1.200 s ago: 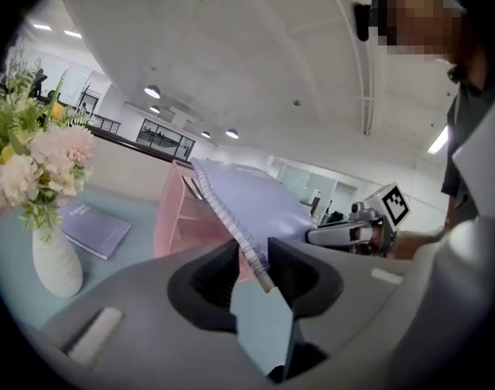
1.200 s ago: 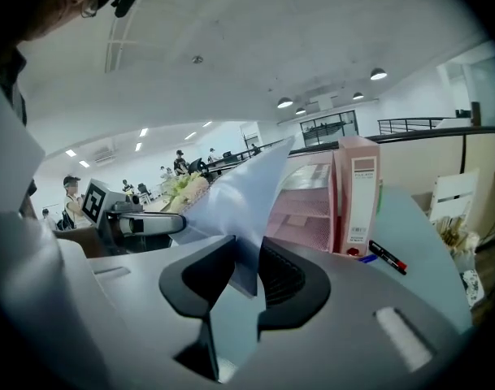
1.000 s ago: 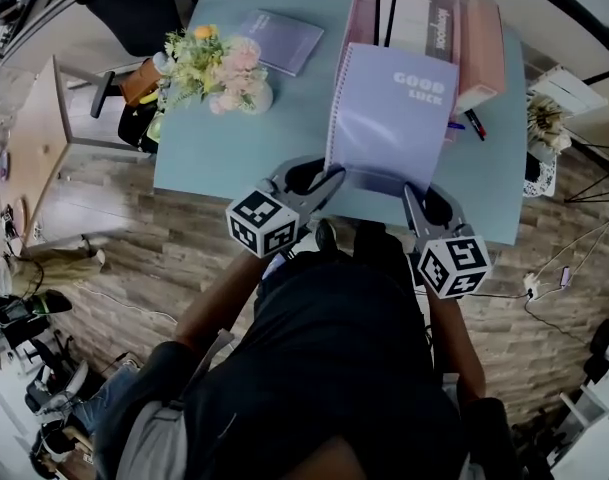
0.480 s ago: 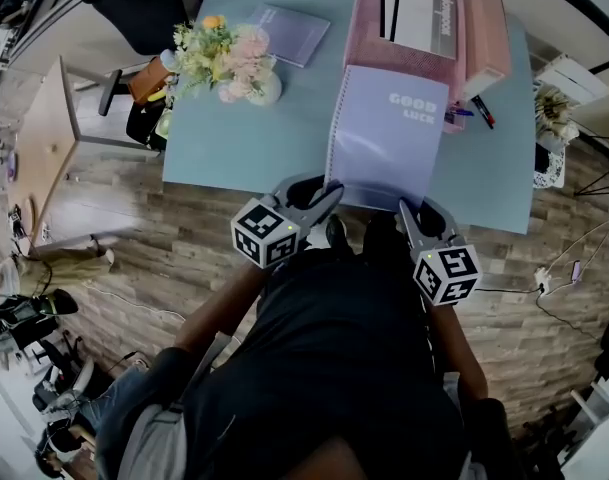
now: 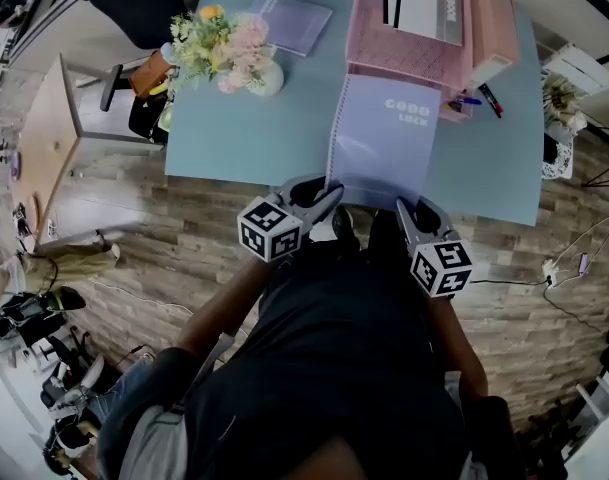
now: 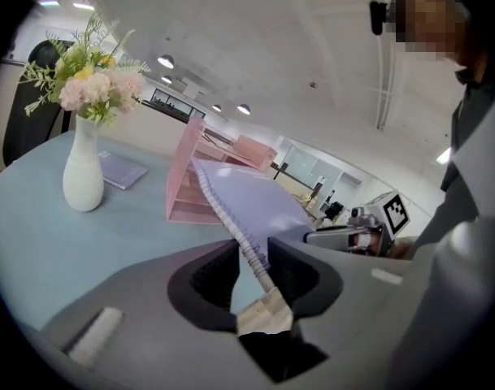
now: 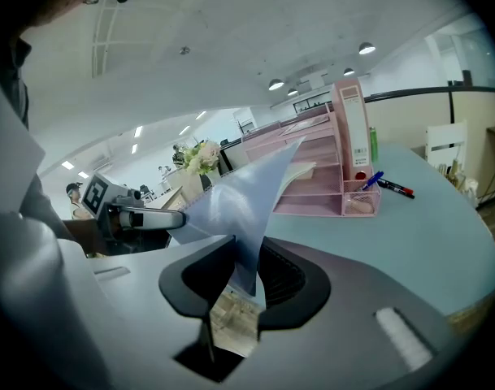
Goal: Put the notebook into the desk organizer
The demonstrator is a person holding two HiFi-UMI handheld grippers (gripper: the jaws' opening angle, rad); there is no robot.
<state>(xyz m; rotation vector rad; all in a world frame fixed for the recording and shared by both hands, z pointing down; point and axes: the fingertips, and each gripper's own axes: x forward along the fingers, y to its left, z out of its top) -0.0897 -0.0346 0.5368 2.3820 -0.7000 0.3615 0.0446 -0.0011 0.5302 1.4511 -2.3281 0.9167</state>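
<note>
Grip: both narrowly parted | my left gripper (image 5: 332,190) pinches the spiral notebook's (image 5: 384,143) binding corner | my right gripper (image 5: 402,206) pinches its other near corner | pink desk organizer (image 5: 399,60) ahead.

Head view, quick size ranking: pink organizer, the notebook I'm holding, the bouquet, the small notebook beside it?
1. organizer and held notebook, about alike; the notebook is raised nearer the camera, so unsure.
2. bouquet
3. small notebook
</note>
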